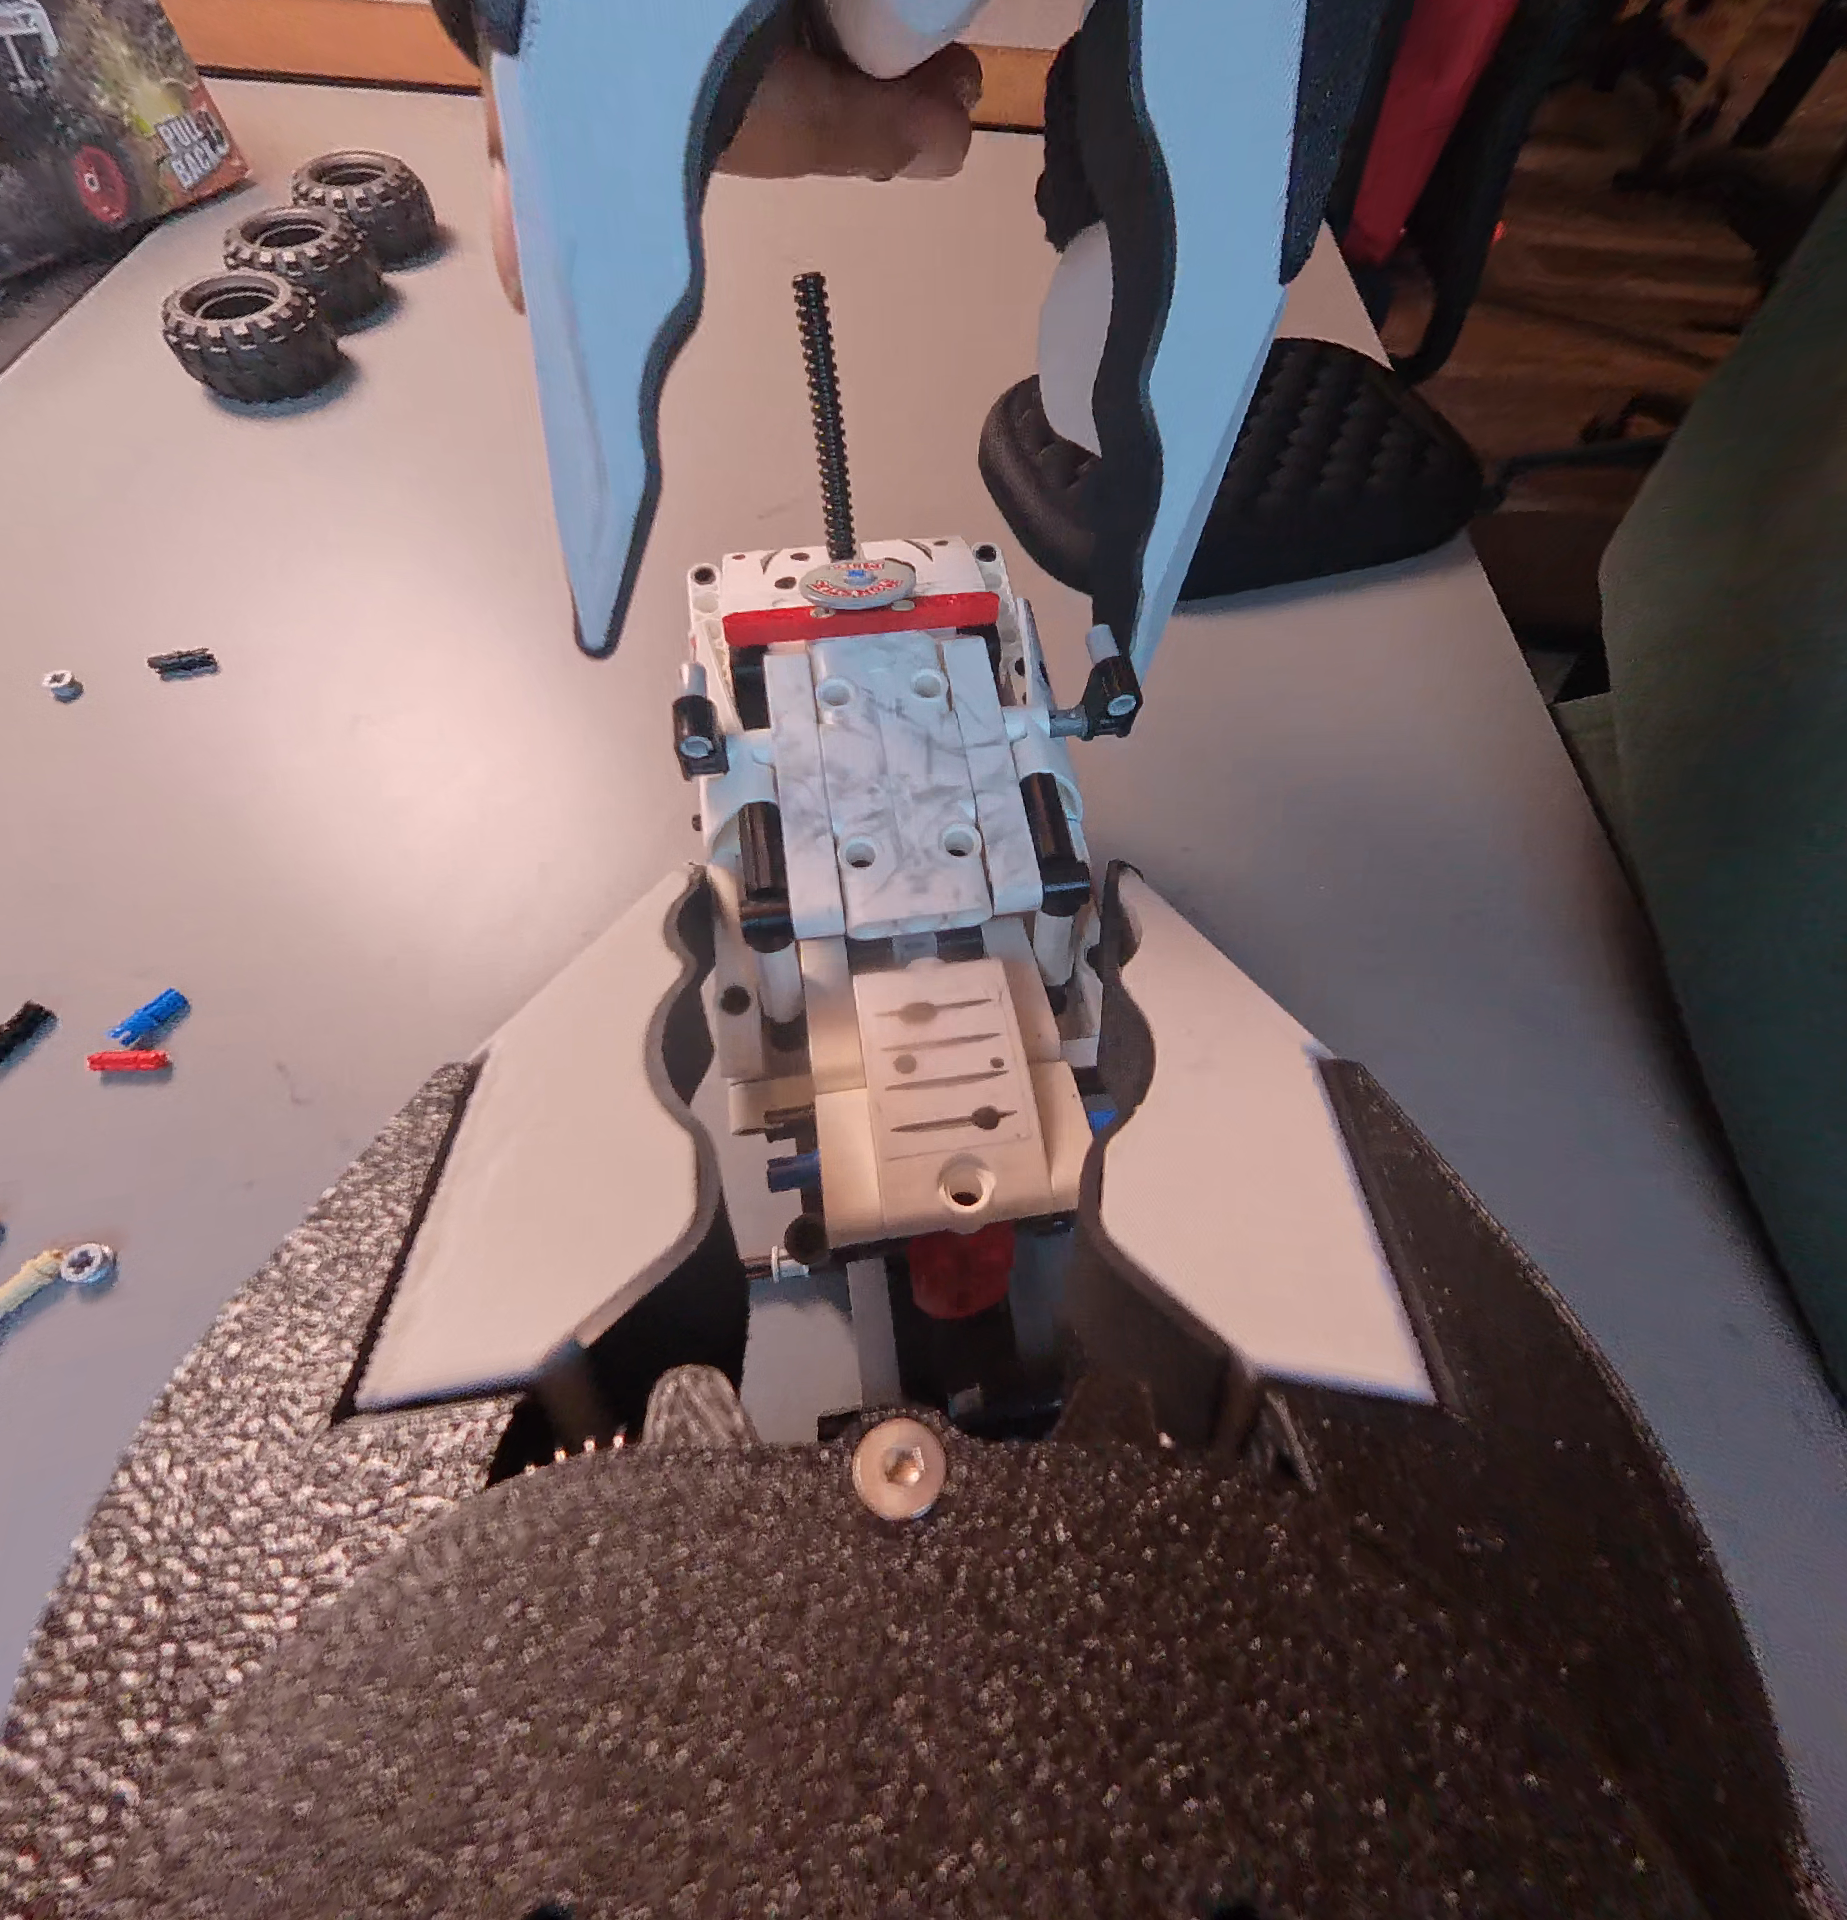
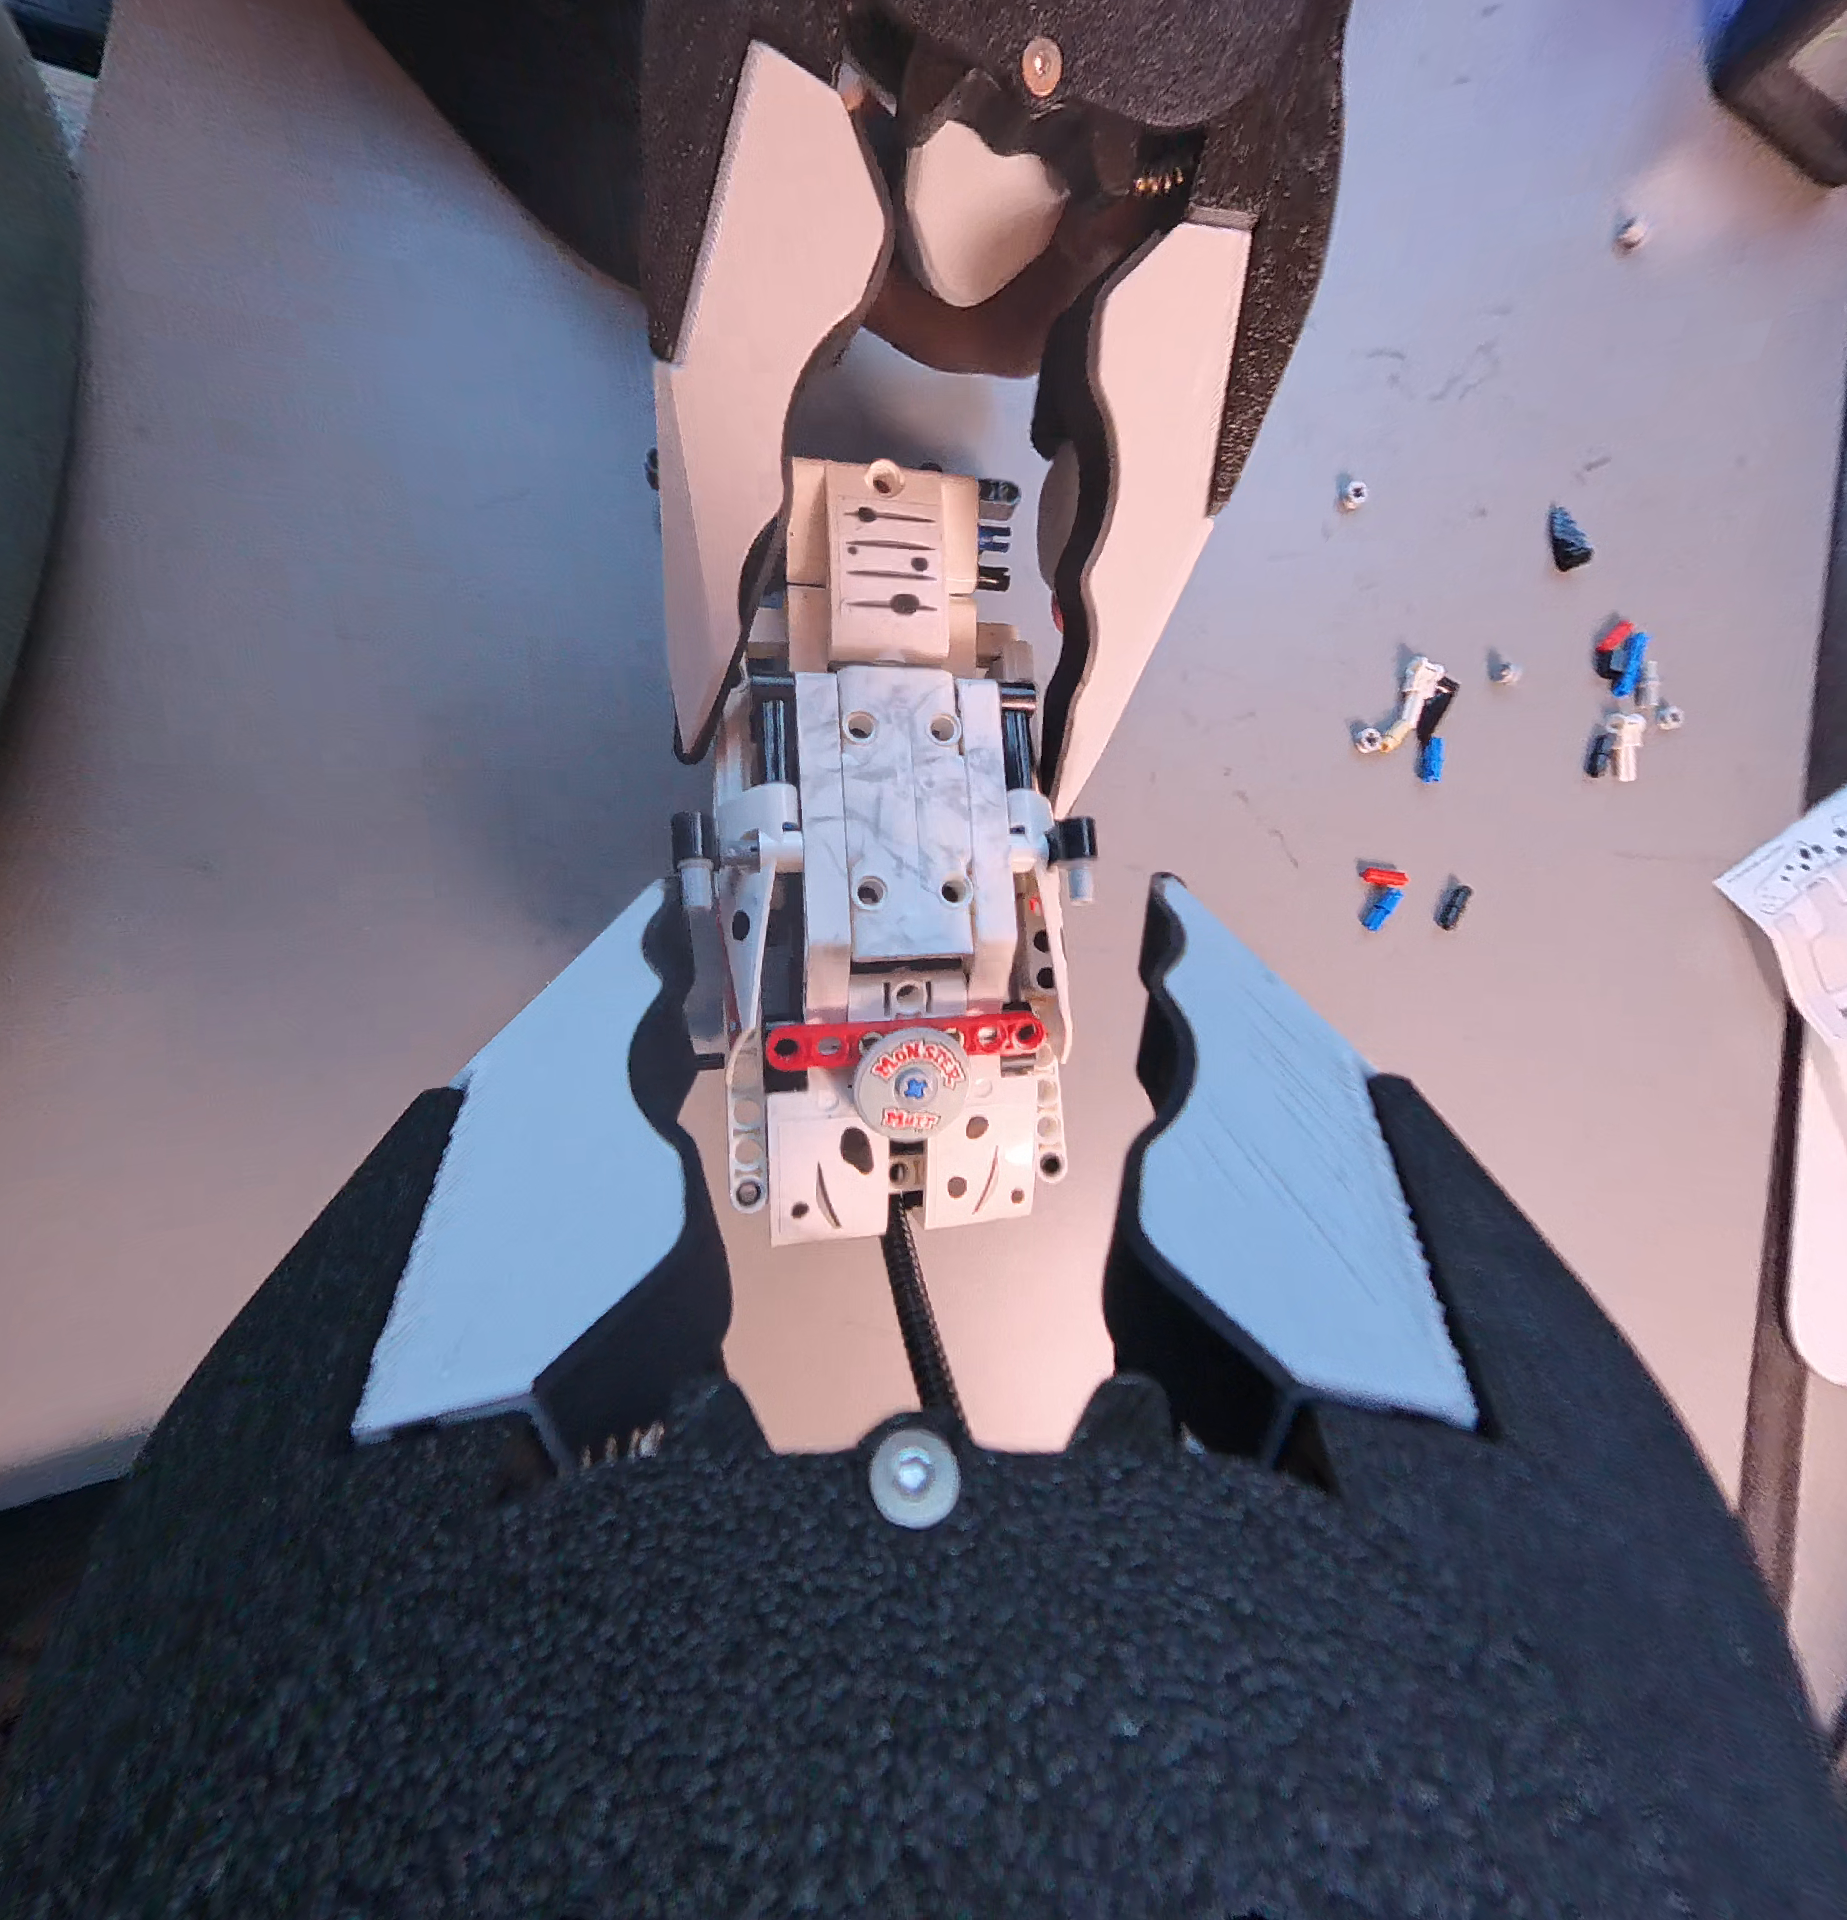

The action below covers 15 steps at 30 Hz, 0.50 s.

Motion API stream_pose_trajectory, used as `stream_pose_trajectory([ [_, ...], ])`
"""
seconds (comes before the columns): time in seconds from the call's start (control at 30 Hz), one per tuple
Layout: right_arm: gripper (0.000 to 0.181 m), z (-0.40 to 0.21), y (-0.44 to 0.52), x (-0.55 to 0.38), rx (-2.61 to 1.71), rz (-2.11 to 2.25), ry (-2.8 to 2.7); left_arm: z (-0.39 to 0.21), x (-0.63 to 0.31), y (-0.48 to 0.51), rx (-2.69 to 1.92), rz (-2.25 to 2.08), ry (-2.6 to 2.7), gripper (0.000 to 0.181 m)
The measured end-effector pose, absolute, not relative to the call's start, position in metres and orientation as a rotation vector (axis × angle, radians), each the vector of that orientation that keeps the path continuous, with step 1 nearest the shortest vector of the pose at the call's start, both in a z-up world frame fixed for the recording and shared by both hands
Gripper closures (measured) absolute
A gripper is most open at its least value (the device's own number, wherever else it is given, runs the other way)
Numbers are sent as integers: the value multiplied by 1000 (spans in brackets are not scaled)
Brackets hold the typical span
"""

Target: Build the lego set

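A white Lego truck body (image 1: 898, 790) with a red beam, a round badge and a black ribbed hose (image 1: 825, 416) at its far end sits over the grey table (image 1: 379, 582). My left gripper (image 1: 903, 878) is shut on its near, hood end, a finger on each side. My right gripper (image 1: 867, 639) comes in from the far side, open, its fingers astride the badge end; one fingertip is at a small black side connector (image 1: 1111, 696). In the right wrist view the truck body (image 2: 898, 831) lies between my open right gripper (image 2: 908, 888) and the left gripper (image 2: 867, 774) beyond; the hose (image 2: 924, 1320) runs toward the camera.
Three black tyres (image 1: 295, 260) and the set's box (image 1: 67, 125) stand at the far left. Loose pins (image 1: 140, 1029) lie on the left; in the right wrist view they (image 2: 1418, 717) lie on the right beside an instruction sheet (image 2: 1823, 914). The table edge and a black chair base (image 1: 1314, 468) are on the right. The tips of both grippers are at nearly the same place.
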State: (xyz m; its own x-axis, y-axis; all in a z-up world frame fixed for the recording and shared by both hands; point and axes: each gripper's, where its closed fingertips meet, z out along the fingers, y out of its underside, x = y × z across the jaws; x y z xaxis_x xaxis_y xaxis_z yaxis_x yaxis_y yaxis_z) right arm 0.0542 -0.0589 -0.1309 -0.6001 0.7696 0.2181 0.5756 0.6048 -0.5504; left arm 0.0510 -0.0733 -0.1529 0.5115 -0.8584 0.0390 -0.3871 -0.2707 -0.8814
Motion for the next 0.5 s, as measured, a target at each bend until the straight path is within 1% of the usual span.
stream_pose_trajectory([
  [0.03,97,-128,-58,57,-1072,592,-2378,-153,50,-73,-1860,-674,1036,108],
  [0.13,109,-123,-61,70,-1090,617,-2358,-145,44,-73,-1852,-677,999,111],
  [0.27,108,-129,-63,69,-1122,594,-2297,-146,39,-77,-1885,-599,984,100],
  [0.37,109,-137,-62,62,-1126,539,-2276,-157,44,-74,-1928,-541,980,99],
  [0.43,117,-139,-64,59,-1154,568,-2259,-163,47,-73,-1945,-514,986,99],
  [0.5,119,-140,-66,58,-1162,593,-2252,-163,49,-73,-1943,-490,1001,101],
])
